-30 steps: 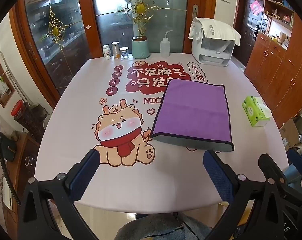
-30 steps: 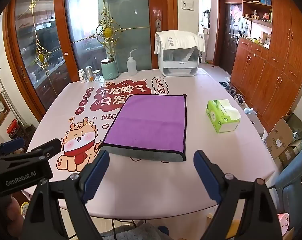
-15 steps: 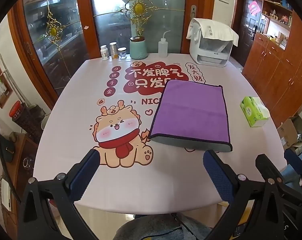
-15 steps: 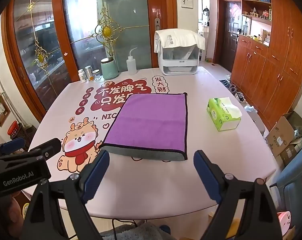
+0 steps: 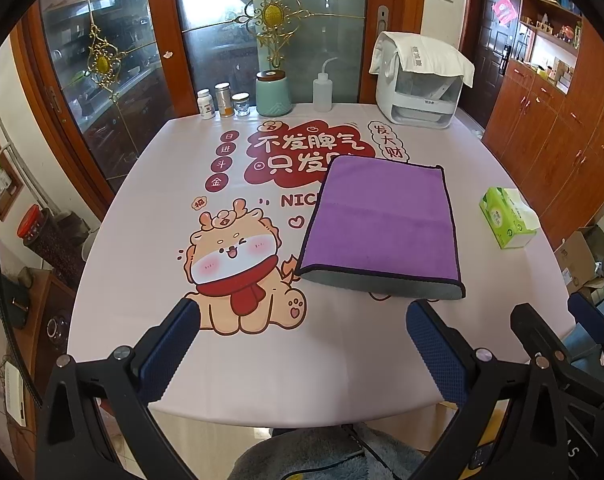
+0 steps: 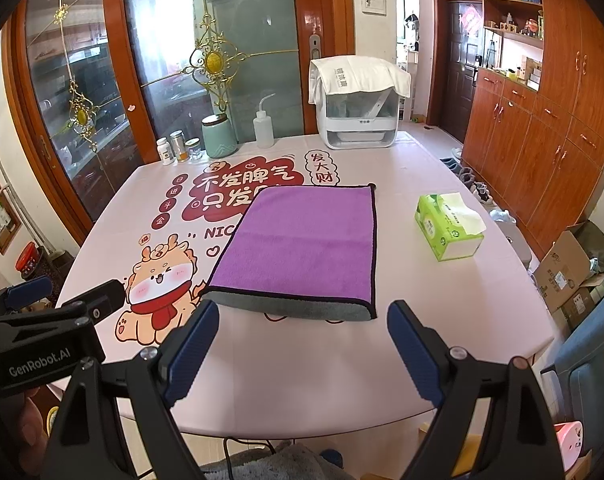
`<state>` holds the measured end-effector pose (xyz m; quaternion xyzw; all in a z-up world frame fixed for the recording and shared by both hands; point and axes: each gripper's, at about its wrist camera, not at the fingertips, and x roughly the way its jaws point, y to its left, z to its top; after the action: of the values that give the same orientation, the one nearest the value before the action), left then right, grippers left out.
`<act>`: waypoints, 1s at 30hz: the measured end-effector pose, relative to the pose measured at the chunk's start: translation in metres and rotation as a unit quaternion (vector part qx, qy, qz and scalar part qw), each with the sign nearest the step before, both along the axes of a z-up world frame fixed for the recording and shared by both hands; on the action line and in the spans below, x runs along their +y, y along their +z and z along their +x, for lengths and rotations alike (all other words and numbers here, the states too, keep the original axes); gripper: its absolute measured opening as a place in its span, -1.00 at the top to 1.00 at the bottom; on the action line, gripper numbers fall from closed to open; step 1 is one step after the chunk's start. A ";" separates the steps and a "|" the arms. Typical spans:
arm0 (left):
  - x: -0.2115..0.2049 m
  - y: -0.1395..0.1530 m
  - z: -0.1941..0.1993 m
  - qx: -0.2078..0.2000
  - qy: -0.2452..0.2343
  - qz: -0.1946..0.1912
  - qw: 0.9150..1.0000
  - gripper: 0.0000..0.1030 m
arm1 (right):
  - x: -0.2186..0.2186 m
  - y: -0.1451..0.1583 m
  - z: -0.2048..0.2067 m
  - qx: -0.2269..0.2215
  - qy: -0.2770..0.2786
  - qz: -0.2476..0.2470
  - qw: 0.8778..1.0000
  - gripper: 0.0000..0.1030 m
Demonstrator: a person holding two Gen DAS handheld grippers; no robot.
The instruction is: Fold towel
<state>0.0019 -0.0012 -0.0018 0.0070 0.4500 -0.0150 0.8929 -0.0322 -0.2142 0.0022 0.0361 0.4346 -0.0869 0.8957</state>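
A purple towel [image 5: 382, 220] with a grey underside and black trim lies folded flat on the pink printed tablecloth [image 5: 142, 248]; it also shows in the right wrist view [image 6: 302, 244]. My left gripper [image 5: 302, 332] is open and empty, held over the table's near edge, short of the towel's grey fold. My right gripper [image 6: 302, 336] is open and empty, just in front of the towel's near edge. The left gripper's body [image 6: 42, 336] shows at the left of the right wrist view.
A green tissue box [image 6: 446, 228] lies right of the towel. At the table's far edge stand small jars [image 5: 222, 102], a teal canister [image 5: 273, 94], a squeeze bottle [image 5: 323, 90] and a white appliance [image 5: 418, 88]. Wooden cabinets [image 6: 542, 140] line the right wall.
Both grippers have drifted slightly back and up from the table; the view shifts a little. The towel has not moved and both grippers stay open.
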 end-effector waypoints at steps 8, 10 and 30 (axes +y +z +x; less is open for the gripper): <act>0.002 -0.001 -0.001 0.000 -0.002 -0.002 1.000 -0.99 | 0.000 0.000 0.001 0.001 0.000 0.000 1.000 -0.69; 0.003 -0.002 -0.001 0.000 -0.002 -0.001 1.000 -0.99 | 0.000 0.000 0.001 0.000 0.000 0.000 1.000 -0.69; 0.003 -0.001 0.003 0.001 0.000 0.004 1.000 -0.99 | -0.001 -0.002 0.005 0.002 0.001 0.002 1.000 -0.69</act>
<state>0.0046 0.0023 -0.0031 0.0101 0.4512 -0.0132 0.8923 -0.0271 -0.2156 0.0000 0.0378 0.4370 -0.0852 0.8946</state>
